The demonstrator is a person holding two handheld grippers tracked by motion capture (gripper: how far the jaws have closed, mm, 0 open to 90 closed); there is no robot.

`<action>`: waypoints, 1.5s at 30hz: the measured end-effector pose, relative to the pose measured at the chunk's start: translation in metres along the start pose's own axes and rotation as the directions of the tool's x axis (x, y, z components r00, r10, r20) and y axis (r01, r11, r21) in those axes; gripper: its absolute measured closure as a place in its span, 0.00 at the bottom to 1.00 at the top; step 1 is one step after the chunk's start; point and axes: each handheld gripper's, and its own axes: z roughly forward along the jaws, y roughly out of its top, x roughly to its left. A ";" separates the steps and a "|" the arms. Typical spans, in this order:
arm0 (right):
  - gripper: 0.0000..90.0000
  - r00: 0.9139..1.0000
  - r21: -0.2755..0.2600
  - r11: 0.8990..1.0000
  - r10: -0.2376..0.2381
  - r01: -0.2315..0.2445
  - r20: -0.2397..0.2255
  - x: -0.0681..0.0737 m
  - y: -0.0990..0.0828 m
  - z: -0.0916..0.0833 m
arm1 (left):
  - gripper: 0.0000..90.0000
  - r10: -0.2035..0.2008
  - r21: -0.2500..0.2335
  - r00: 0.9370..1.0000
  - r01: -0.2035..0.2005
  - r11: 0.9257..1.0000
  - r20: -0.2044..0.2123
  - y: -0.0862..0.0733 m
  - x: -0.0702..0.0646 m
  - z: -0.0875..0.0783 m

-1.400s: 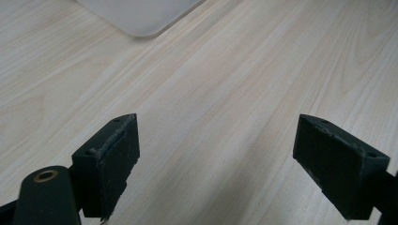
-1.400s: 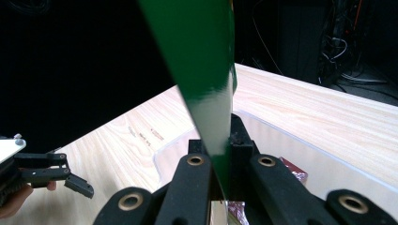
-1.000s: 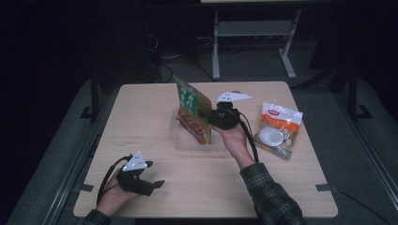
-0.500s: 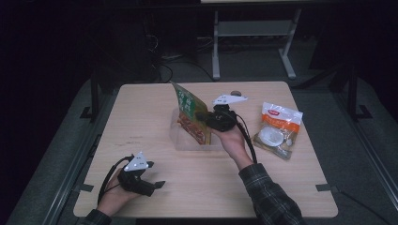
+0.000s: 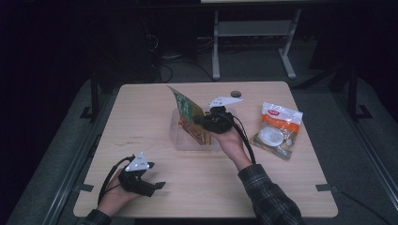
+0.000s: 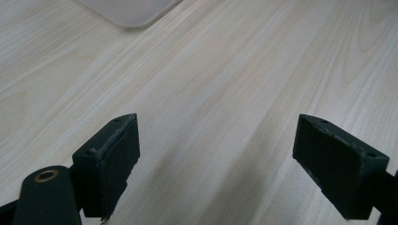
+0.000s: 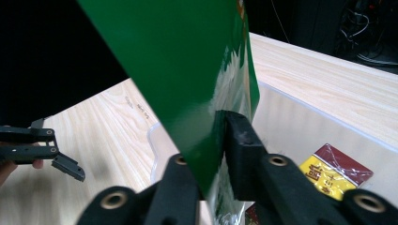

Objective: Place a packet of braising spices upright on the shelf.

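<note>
Right hand-held gripper [image 7: 211,154], jaws just easing apart, pinching green snack bag [image 5: 190,119] upright over clear bin [image 5: 180,140] mid-tabletop [image 5: 141,112]. Left hand-held gripper [image 6: 230,159] spread wide, nothing between, near front left edge.

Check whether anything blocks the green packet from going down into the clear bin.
Nothing visible does. The right tool holds the green snack packet tilted over the clear plastic bin; its jaws have just been opening slightly. A small red-and-yellow packet lies off to one side inside.
</note>
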 end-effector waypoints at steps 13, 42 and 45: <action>0.53 0.999 -0.009 0.999 -0.032 0.032 0.003 0.007 0.002 -0.017 | 0.16 0.010 0.002 1.000 -0.010 1.000 -0.004 0.000 0.001 0.000; 0.43 0.994 0.084 0.991 -0.104 0.106 -0.023 0.020 -0.038 -0.085 | 0.17 0.016 0.004 1.000 -0.016 1.000 0.019 0.003 -0.001 0.001; 0.43 0.994 0.106 0.989 -0.105 0.107 -0.024 0.018 -0.047 -0.091 | 0.17 0.010 0.002 1.000 -0.011 1.000 0.019 0.003 -0.001 0.001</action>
